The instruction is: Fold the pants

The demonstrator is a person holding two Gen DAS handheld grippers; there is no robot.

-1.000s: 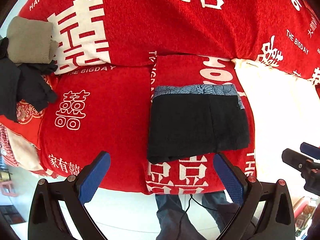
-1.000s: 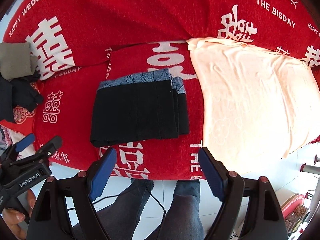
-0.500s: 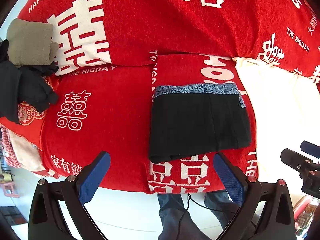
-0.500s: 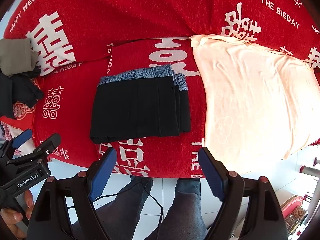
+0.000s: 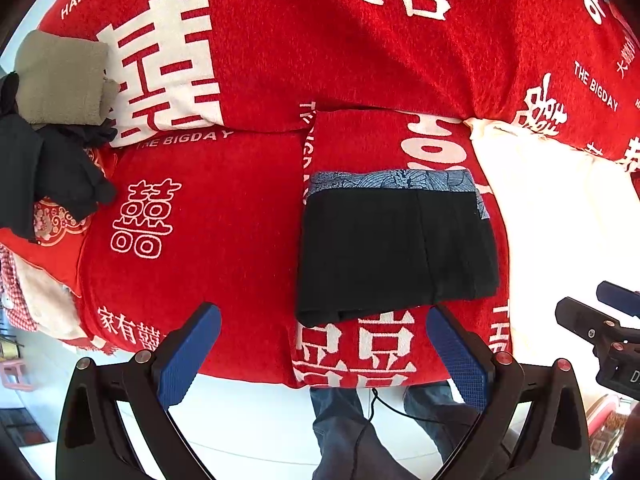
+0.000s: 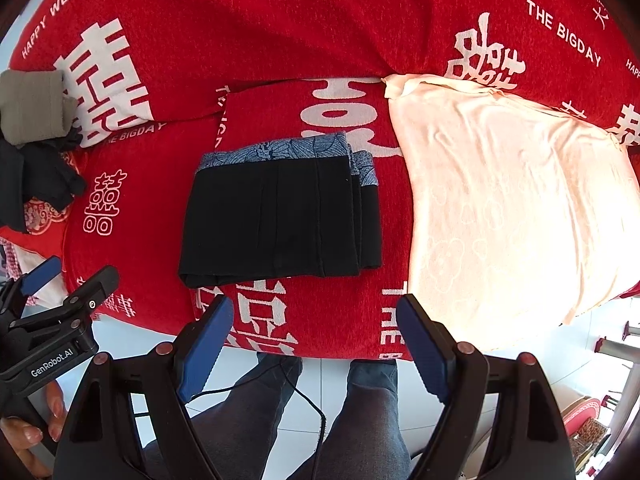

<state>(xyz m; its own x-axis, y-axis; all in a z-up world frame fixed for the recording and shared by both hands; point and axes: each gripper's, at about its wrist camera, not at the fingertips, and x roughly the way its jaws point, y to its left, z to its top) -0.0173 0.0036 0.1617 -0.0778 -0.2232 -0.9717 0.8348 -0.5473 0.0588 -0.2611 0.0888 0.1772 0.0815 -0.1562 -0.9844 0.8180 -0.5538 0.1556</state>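
Right wrist view puts the folded black pants (image 6: 280,216) at my twelve o'clock on the red sofa cover (image 6: 280,32), long axis three-to-nine, nearer my right gripper (image 6: 314,336) than my left gripper (image 5: 322,354), both jaws wide and empty.

Red sofa cover (image 6: 320,40) with white characters, folded black pants (image 6: 276,220) on it, cream cloth (image 6: 512,200) just beside

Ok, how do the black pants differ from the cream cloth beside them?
The black pants are folded into a compact, layered rectangle; the cream cloth lies spread out and wrinkled. The pants carry a blue patterned band, while the cloth is plain pale. The cloth covers far more area. Both rest on the red sofa cover.
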